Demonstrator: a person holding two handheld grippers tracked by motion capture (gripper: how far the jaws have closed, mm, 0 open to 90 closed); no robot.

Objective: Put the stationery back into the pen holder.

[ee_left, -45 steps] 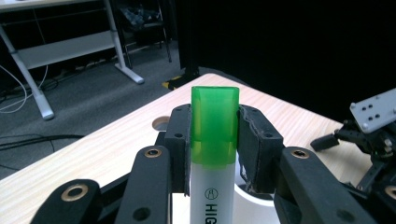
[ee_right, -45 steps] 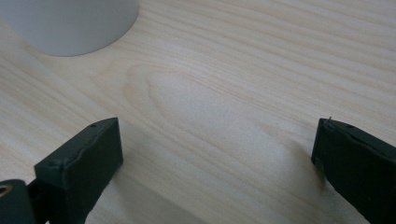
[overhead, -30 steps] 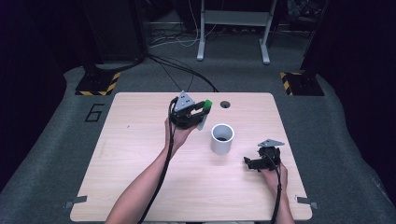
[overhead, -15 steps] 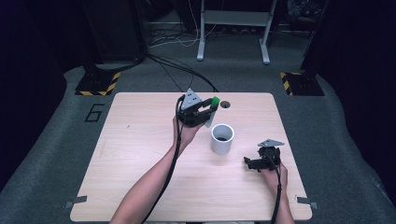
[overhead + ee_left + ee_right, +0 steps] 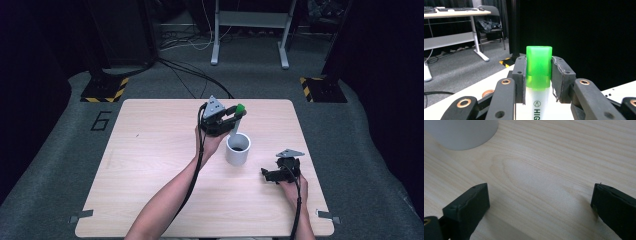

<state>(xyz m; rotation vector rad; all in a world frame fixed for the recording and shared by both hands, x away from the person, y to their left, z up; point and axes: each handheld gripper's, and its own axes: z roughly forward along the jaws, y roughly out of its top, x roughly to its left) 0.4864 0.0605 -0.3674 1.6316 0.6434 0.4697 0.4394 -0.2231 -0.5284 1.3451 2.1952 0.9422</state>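
My left gripper (image 5: 233,116) is shut on a white highlighter with a green cap (image 5: 240,108), held just above and behind the white cup (image 5: 238,148). In the left gripper view the green cap (image 5: 538,66) stands upright between the two pads (image 5: 520,75). My right gripper (image 5: 267,175) rests low on the table to the right of the cup, jaws wide apart. The right gripper view shows bare wood between its fingers (image 5: 467,206), with the cup's base (image 5: 461,133) at the upper left.
The wooden table (image 5: 150,165) has open surface on its left half. Beyond the far edge lie a grey floor, black cables (image 5: 185,75) and a white desk frame (image 5: 250,30). Yellow-black striped feet (image 5: 105,90) stand at both far corners.
My left hand has carried the highlighter rightward, from left of the cup to over its far rim. The right gripper has stayed where it was.
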